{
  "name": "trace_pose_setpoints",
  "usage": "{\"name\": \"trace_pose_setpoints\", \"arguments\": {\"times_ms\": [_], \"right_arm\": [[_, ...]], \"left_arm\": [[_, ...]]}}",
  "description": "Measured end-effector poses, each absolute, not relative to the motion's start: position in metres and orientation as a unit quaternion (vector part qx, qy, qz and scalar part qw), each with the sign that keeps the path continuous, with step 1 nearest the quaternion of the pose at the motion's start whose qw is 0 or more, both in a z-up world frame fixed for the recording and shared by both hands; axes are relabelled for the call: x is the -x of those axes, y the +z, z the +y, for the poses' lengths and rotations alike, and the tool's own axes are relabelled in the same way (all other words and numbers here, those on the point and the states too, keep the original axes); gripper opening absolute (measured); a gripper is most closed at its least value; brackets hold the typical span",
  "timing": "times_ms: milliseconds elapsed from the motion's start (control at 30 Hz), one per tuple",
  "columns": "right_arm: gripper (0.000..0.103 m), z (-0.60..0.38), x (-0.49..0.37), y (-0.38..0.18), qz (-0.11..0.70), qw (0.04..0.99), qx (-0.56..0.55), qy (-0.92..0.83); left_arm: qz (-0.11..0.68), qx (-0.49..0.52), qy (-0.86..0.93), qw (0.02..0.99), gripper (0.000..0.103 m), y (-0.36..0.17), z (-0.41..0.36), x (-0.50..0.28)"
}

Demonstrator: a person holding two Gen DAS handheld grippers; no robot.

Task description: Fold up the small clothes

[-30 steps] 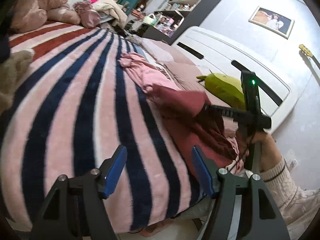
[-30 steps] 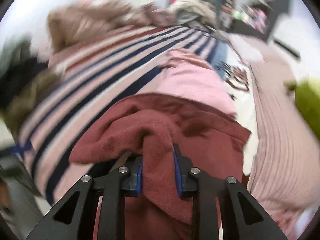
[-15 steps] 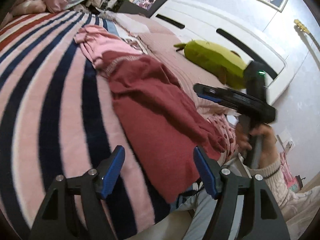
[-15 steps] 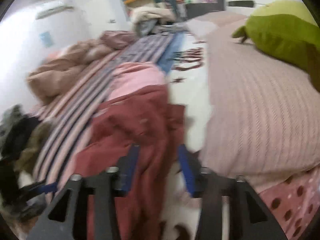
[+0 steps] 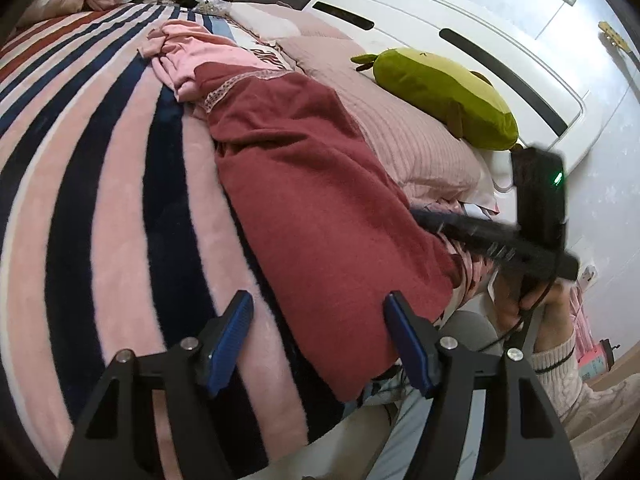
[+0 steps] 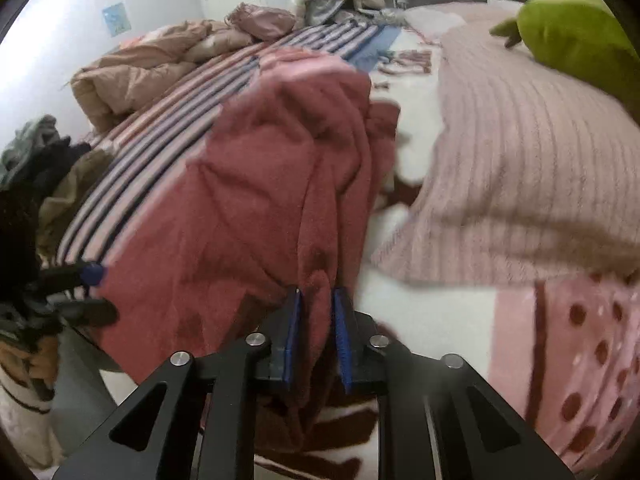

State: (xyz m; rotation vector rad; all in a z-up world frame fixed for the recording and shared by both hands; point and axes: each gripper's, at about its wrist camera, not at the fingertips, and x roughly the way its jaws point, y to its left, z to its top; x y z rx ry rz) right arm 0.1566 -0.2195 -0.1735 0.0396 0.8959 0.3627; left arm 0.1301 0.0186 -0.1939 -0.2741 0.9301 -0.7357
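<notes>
A dark red fleece garment (image 5: 312, 200) lies stretched across the striped blanket (image 5: 100, 200), its near end hanging over the bed edge. My left gripper (image 5: 318, 340) is open and empty, hovering over the garment's near corner. My right gripper (image 6: 316, 340) is shut on a fold of the red garment (image 6: 248, 208) at its right edge; it also shows in the left wrist view (image 5: 480, 236) beside the cloth. A pink garment (image 5: 200, 56) lies bunched just beyond the red one.
A pink ribbed pillow (image 6: 520, 168) and a green plush toy (image 5: 444, 96) lie to the right by the white headboard (image 5: 460, 40). A brown duvet (image 6: 140, 72) and dark clothes (image 6: 36, 168) sit at the left.
The right gripper, open half a second ago, has shut on the garment's right edge. The red garment now lies stretched out longer. The left gripper has moved closer over its near corner.
</notes>
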Motion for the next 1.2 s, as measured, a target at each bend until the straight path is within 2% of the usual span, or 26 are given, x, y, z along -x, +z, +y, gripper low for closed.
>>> {"name": "trace_pose_setpoints", "arguments": {"times_ms": [67,133,333,367,400,433,467,633,800,900,933,967,1100,1133,1200], "right_arm": [[0.043,-0.22,-0.167,-0.152,0.401,0.898,-0.022,0.18],[0.055,-0.215,-0.187,-0.137,0.382,0.904,-0.024,0.188],[0.057,-0.173,-0.266,-0.149,0.403,0.895,0.027,0.191],[0.047,-0.163,-0.277,-0.158,0.416,0.887,0.039,0.196],[0.028,-0.159,-0.282,-0.166,0.424,0.884,0.052,0.19],[0.005,-0.155,-0.286,-0.171,0.43,0.883,0.071,0.174],[0.002,-0.156,-0.287,-0.173,0.424,0.888,0.08,0.159],[0.002,-0.196,-0.284,-0.18,0.42,0.904,0.042,0.076],[0.002,-0.211,-0.272,-0.178,0.427,0.901,0.029,0.075],[0.021,-0.217,-0.247,-0.162,0.419,0.9,-0.003,0.121],[0.032,-0.219,-0.236,-0.159,0.417,0.898,-0.013,0.137],[0.036,-0.22,-0.225,-0.157,0.417,0.896,-0.023,0.153],[0.044,-0.229,-0.177,-0.171,0.448,0.865,-0.074,0.215],[0.044,-0.229,-0.166,-0.177,0.455,0.859,-0.085,0.219],[0.044,-0.228,-0.147,-0.191,0.466,0.854,-0.087,0.215]], "left_arm": [[0.434,0.133,-0.346,0.821,0.065,-0.193,0.02,-0.133],[0.43,0.138,-0.346,0.822,0.064,-0.191,0.022,-0.133],[0.428,0.142,-0.353,0.82,0.064,-0.192,0.019,-0.133],[0.43,0.141,-0.353,0.819,0.064,-0.193,0.018,-0.133],[0.431,0.141,-0.354,0.818,0.064,-0.194,0.017,-0.133],[0.432,0.14,-0.355,0.817,0.064,-0.196,0.016,-0.133],[0.433,0.14,-0.358,0.815,0.064,-0.197,0.016,-0.133],[0.436,0.143,-0.371,0.808,0.064,-0.203,0.015,-0.136],[0.436,0.144,-0.377,0.804,0.064,-0.199,0.014,-0.141],[0.429,0.159,-0.38,0.804,0.064,-0.196,0.022,-0.141],[0.428,0.163,-0.38,0.804,0.064,-0.196,0.023,-0.14],[0.429,0.165,-0.379,0.803,0.064,-0.197,0.024,-0.14],[0.436,0.166,-0.388,0.795,0.063,-0.202,0.014,-0.139],[0.435,0.163,-0.384,0.798,0.053,-0.203,0.01,-0.14],[0.439,0.16,-0.368,0.804,0.04,-0.204,0.006,-0.139]]}}
